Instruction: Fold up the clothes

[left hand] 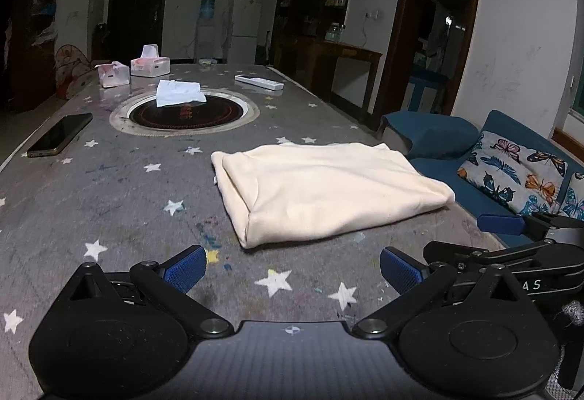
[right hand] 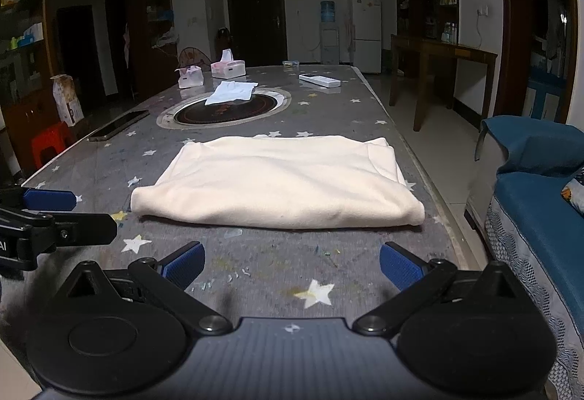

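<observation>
my left gripper (left hand: 292, 270) and right gripper (right hand: 292, 266) both stood wide apart with nothing between the pads, short of the folded cream garment (right hand: 277, 184) that lay on the star-printed table (right hand: 317, 290) near its right edge. i judged the risk to be a careless nudge — the top layers could slide or the bundle slip toward the sofa (right hand: 536, 188). the only legible writing was "a s" on the other gripper's body — nothing else readable.

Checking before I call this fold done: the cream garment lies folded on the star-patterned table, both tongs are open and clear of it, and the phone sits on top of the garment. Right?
Not quite. The phone lies on the bare table, apart from the cream garment, as the right wrist view shows. The left tongs and right tongs are open and clear of it.
</observation>
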The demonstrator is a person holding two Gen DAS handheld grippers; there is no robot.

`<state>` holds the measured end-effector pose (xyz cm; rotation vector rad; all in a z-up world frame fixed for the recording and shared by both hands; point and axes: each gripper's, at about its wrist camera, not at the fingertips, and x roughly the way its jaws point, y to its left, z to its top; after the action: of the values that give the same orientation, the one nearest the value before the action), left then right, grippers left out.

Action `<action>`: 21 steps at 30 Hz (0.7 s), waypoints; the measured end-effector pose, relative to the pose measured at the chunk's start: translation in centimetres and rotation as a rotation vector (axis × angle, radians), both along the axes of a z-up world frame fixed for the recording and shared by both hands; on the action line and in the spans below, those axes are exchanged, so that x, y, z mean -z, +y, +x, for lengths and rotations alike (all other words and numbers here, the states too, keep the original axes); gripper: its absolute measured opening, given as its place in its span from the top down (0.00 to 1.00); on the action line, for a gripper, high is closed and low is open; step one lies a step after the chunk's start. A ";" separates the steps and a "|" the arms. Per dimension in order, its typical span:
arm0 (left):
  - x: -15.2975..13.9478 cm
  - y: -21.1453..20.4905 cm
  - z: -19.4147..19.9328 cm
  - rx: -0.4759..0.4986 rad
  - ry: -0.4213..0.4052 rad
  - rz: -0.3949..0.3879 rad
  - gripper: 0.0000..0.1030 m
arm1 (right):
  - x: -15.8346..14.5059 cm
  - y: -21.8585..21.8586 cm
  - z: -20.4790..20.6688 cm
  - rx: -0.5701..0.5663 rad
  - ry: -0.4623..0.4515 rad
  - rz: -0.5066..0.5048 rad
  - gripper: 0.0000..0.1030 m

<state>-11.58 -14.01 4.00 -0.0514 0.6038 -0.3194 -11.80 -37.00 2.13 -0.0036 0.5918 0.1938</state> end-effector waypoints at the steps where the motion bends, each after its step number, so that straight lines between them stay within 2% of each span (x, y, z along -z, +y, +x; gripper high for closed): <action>1: 0.0 0.0 -0.2 -0.001 0.005 0.000 0.00 | 0.0 0.0 -0.1 0.000 0.001 -0.004 0.00; 21: -0.3 0.3 -2.3 -0.042 0.014 0.017 0.00 | 0.7 0.9 -1.9 -0.004 0.014 -0.033 0.00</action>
<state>-13.85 -13.67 4.30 -0.0502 0.6182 -0.2732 -13.70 -36.09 1.45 -0.0350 0.6089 0.1882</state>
